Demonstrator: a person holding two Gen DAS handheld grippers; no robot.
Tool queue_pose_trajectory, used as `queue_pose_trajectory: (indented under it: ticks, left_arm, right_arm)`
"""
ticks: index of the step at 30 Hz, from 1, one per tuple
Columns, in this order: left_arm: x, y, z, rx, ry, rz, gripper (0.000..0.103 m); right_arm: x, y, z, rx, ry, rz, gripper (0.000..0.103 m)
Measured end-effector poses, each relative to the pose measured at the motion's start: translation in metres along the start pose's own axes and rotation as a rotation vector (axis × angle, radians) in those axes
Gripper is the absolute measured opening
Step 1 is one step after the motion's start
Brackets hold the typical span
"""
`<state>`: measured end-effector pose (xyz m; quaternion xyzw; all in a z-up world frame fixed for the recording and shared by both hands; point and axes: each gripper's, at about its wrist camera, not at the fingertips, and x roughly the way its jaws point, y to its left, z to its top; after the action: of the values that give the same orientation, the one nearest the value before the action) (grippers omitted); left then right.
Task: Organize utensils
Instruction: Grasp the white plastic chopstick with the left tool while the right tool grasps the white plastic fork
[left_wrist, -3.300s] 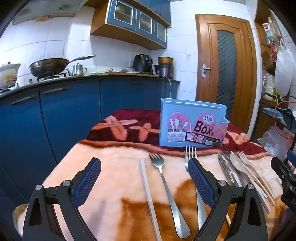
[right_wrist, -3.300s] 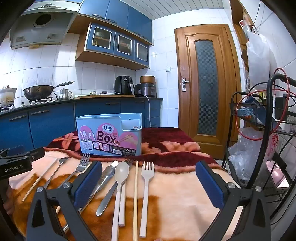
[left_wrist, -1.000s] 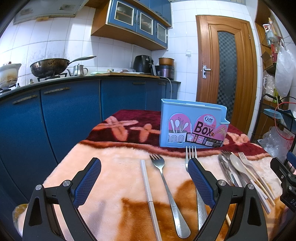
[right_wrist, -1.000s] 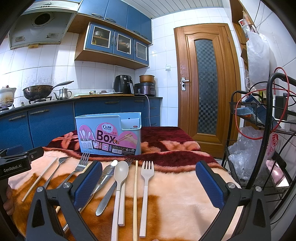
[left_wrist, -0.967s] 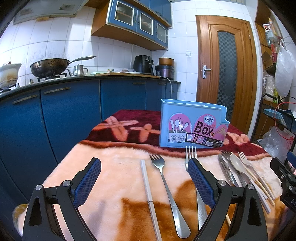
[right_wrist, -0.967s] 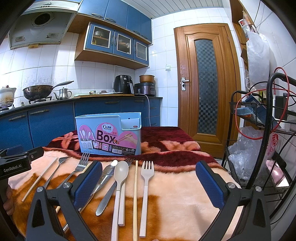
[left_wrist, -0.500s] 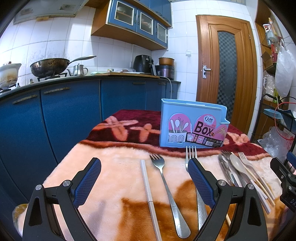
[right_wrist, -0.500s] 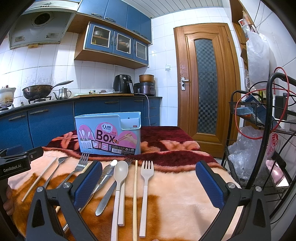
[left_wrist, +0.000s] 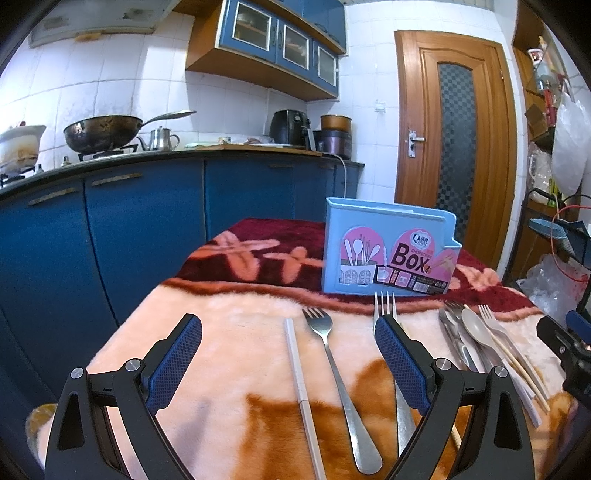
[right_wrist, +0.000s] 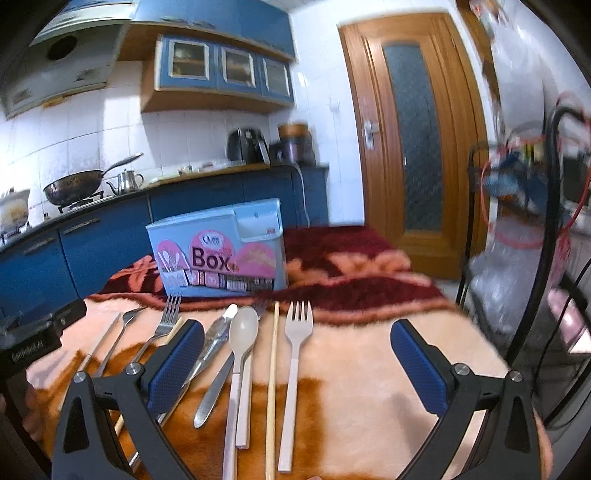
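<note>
Every utensil lies flat on the blanket-covered surface with its handle toward the grippers and its head toward the blue box, which stands upright in the middle of both frames, beyond the row. So the long axes run straight away from each gripper, and a grasp would have to close across a handle, not along it.

The right gripper hangs with its jaws spread wide and nothing between them. In its lower centre lie the pale spoon, a thin wooden chopstick and the white fork; these sit nearest to that hand, I would judge. The left gripper is just as wide and just as empty, framing a white chopstick and a metal fork, with a second metal fork partly behind its right finger.

The left view shows the box's open top rim; the right view, somewhat blurred, shows the right-hand cluster spread out, which the left view crowds into its lower right.
</note>
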<state>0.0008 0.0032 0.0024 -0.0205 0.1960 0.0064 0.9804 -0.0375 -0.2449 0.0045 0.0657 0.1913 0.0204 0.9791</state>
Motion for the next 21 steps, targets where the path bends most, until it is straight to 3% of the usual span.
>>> queue_pose_trajectory:
  ticks: [6,11,18,21]
  left_arm:
    - [0.006,0.002,0.01,0.034,0.079,-0.02,0.095]
    - [0.015,0.006,0.027,0.076,0.153,-0.027,0.095]
    - [0.042,0.006,0.043,0.143,0.33,-0.024,0.095]
    - [0.054,0.006,0.039,0.162,0.408,0.013,0.095]
  right_arm:
    - [0.021,-0.025,0.015,0.11,0.198,0.015,0.103]
    - [0.038,-0.033,0.028,0.017,0.332,-0.077,0.103]
    - [0.06,-0.026,0.039,-0.079,0.487,-0.074,0.097]
    - [0.07,-0.022,0.042,-0.098,0.536,-0.065,0.095]
